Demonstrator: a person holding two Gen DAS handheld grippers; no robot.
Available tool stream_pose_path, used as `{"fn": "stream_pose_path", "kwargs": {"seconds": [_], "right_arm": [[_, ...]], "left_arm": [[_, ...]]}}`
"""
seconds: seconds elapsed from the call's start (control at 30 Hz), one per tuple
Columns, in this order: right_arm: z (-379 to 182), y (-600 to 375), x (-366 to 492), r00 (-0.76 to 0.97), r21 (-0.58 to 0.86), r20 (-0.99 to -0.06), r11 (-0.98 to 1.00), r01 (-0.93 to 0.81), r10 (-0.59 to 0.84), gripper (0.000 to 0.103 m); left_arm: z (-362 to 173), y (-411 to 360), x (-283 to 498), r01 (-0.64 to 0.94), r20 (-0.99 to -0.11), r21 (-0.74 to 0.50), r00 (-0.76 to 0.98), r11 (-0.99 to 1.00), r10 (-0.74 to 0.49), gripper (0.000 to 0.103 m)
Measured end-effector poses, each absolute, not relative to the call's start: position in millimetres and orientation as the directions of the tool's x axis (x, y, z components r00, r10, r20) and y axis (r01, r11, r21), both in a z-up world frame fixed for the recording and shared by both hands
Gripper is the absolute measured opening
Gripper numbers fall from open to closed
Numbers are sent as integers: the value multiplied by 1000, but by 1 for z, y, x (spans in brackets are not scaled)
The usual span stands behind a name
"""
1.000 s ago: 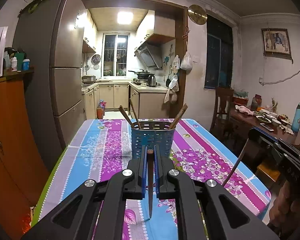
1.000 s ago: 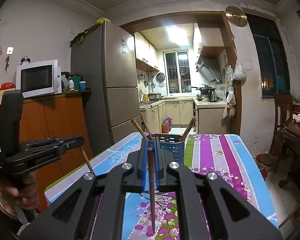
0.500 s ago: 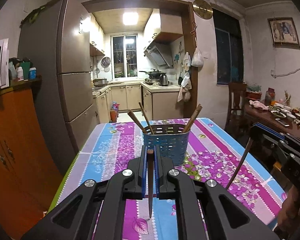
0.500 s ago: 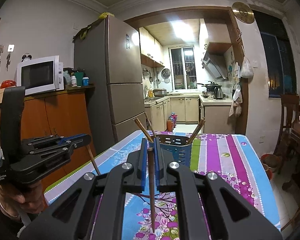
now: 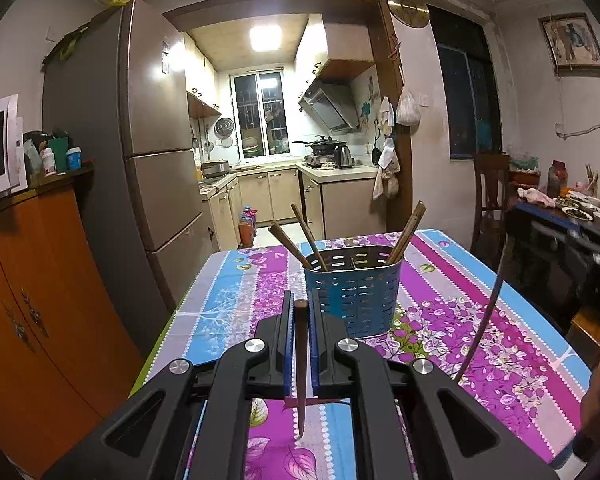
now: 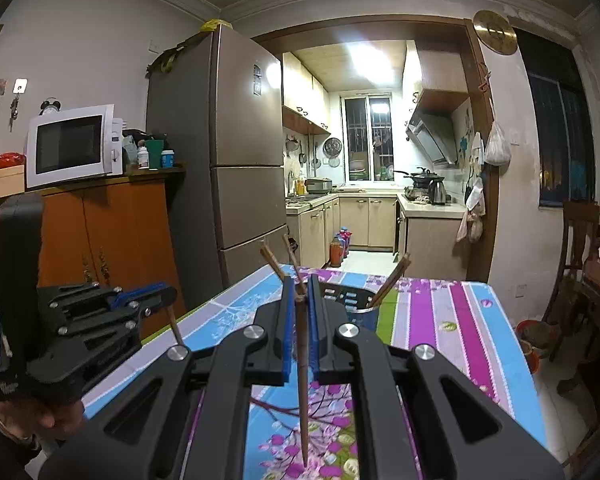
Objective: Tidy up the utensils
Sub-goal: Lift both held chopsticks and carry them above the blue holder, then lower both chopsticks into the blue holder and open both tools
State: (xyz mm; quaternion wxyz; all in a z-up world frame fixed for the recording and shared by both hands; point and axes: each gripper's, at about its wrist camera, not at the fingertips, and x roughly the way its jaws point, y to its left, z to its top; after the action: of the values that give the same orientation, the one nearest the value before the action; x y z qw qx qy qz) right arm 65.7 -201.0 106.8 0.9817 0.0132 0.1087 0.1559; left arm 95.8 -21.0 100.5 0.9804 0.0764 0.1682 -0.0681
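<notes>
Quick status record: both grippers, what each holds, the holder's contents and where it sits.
left gripper: shut on a chopstick, tip pointing down
right gripper: shut on a second chopstick
holder: blue slotted basket, upright on the floral tablecloth
holder contents: three chopsticks leaning on the rim
chopsticks left to drop in: two

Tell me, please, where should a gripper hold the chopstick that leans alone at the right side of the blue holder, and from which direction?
Grip the leaning chopstick on its free upper end, above the rim of the blue holder. Come from above and from the right, fingers across its width. It tilts out to the right with its lower end inside the holder, so only the top part is reachable.
</notes>
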Motion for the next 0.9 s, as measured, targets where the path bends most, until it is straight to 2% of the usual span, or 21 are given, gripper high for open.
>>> {"fn": "stream_pose_path", "kwargs": {"seconds": [0.17,0.27,0.53,0.67,0.73,0.8,0.9], "right_arm": [[119,-202,89,933,47,-198,954,-297,300,5],[136,-206,107,944,43,-161,957,-286,289,5],[193,-223,169,974,88,-23,971,-222,225,5],[198,-230,205,979,118,1,972,-201,202,5],[192,-231,222,979,139,-7,970,-200,203,5],[179,-233,241,979,163,-33,968,-193,201,5],[149,-236,261,977,205,-69,961,-183,201,5]], "left_arm": [[103,-26,110,159,-338,141,935,977,-104,8],[122,-30,128,197,-323,121,935,973,-149,8],[219,-43,196,317,-152,11,938,948,-312,8],[234,-53,229,312,-81,18,948,950,-309,8],[228,-57,251,316,-88,11,945,949,-314,8],[212,-59,275,344,-136,-35,929,938,-345,8],[182,-65,300,340,-177,-30,924,940,-340,8]]}}
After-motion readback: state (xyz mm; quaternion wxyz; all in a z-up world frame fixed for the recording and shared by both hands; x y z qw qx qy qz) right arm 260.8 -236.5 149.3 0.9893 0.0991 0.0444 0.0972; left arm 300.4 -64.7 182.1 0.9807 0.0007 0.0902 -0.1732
